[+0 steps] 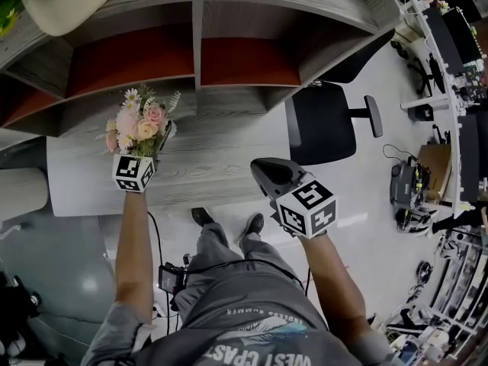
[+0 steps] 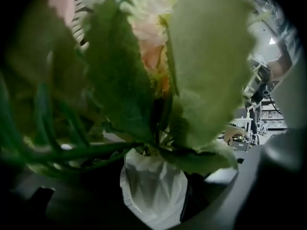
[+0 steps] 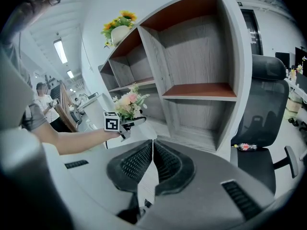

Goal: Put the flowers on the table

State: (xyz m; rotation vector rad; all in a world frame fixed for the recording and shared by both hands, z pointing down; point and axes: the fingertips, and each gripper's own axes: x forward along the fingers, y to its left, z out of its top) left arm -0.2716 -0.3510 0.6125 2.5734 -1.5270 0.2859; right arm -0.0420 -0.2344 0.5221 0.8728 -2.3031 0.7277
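Note:
A bunch of pink and cream flowers (image 1: 139, 122) stands in a white faceted vase (image 2: 153, 188). My left gripper (image 1: 155, 149) is shut on that vase, with leaves filling most of the left gripper view. In the right gripper view the bunch (image 3: 128, 102) hangs a little above the grey wood-grain ledge (image 1: 221, 158), with the left gripper (image 3: 133, 123) under it. My right gripper (image 1: 267, 175) hovers lower right, off the ledge. Its jaws (image 3: 152, 150) are shut together with nothing in them.
A curved shelf unit (image 1: 198, 59) with red-brown boards rises behind the ledge. A cream pot of sunflowers (image 3: 119, 28) sits on its top. A white table (image 1: 76, 181) lies left, a black office chair (image 1: 320, 124) right, with a bottle (image 3: 245, 147) on its seat. People stand at far left (image 3: 45, 102).

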